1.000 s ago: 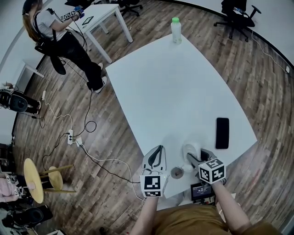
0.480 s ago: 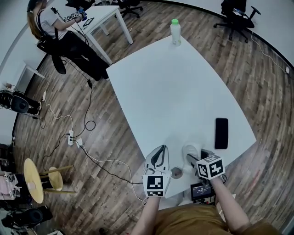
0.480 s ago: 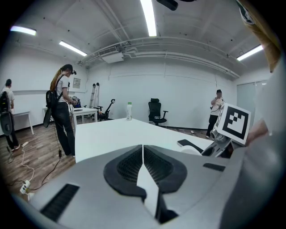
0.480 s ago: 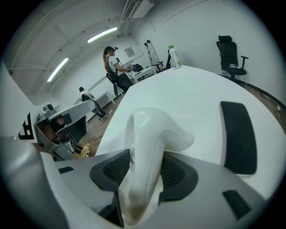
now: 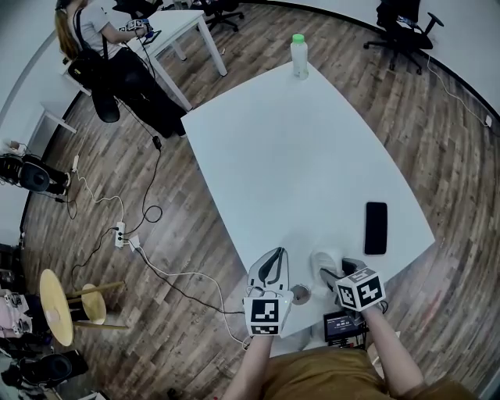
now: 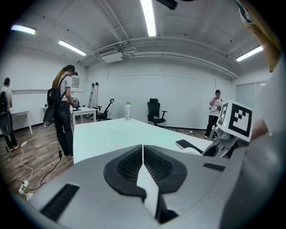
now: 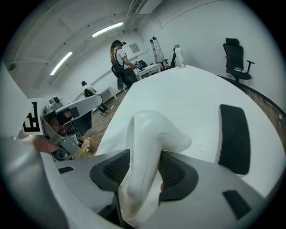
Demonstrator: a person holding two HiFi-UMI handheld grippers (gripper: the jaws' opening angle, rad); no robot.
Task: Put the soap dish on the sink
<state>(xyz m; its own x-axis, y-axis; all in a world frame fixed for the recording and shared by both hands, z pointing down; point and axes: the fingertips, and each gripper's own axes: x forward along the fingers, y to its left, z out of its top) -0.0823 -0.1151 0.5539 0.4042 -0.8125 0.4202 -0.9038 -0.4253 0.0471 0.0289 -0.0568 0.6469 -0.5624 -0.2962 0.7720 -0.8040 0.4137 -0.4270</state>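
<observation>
Since a second ago: bystander (image 5: 94, 39) gone from open floor to the far desk (image 5: 176, 19). White table (image 5: 297, 156) bearing phone (image 5: 376, 227) and bottle (image 5: 298, 53). Near its front edge, soap dish (image 7: 147, 134) clamped between right gripper (image 7: 144, 172) pads. Left gripper (image 6: 143, 154) pinched together, empty.

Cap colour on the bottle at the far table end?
Green cap; head view shows it best.

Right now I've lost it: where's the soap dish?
Head view, lower right: soap dish held by the right gripper at table's near edge, left of phone.
</observation>
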